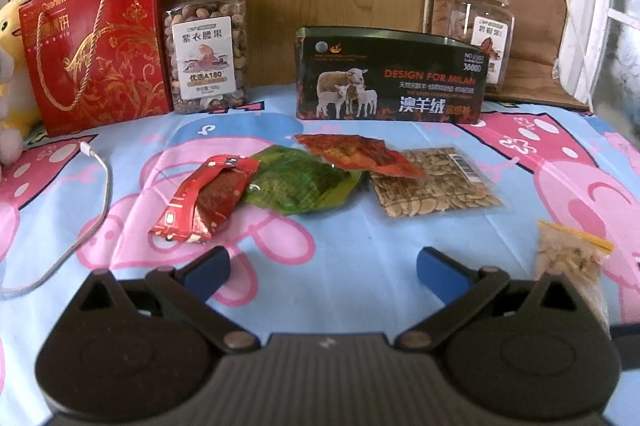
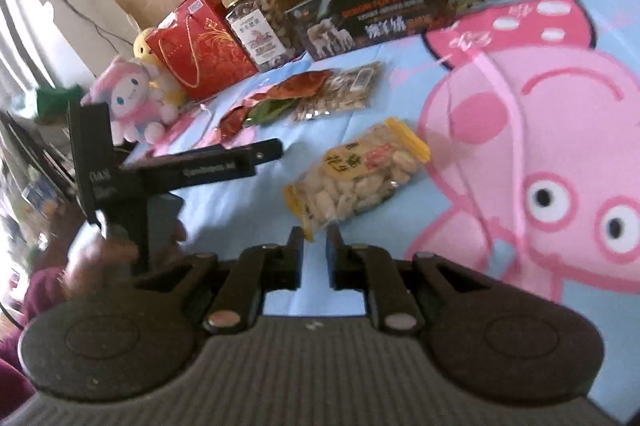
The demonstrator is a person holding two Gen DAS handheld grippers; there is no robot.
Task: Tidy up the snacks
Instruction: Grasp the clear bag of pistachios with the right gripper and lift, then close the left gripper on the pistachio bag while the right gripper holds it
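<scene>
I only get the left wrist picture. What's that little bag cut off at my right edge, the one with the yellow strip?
Observer: The right wrist view shows the whole bag: clear, with pale nuts inside and yellow strips at both ends.
Operator: Is anything holding it?
Observer: The right tool sits at its near corner with the jaws almost together. I cannot tell whether they pinch it.
Operator: And the fluffy thing at my left edge?
Observer: A pink plush toy with a white face, sitting beside a yellow one.
</scene>
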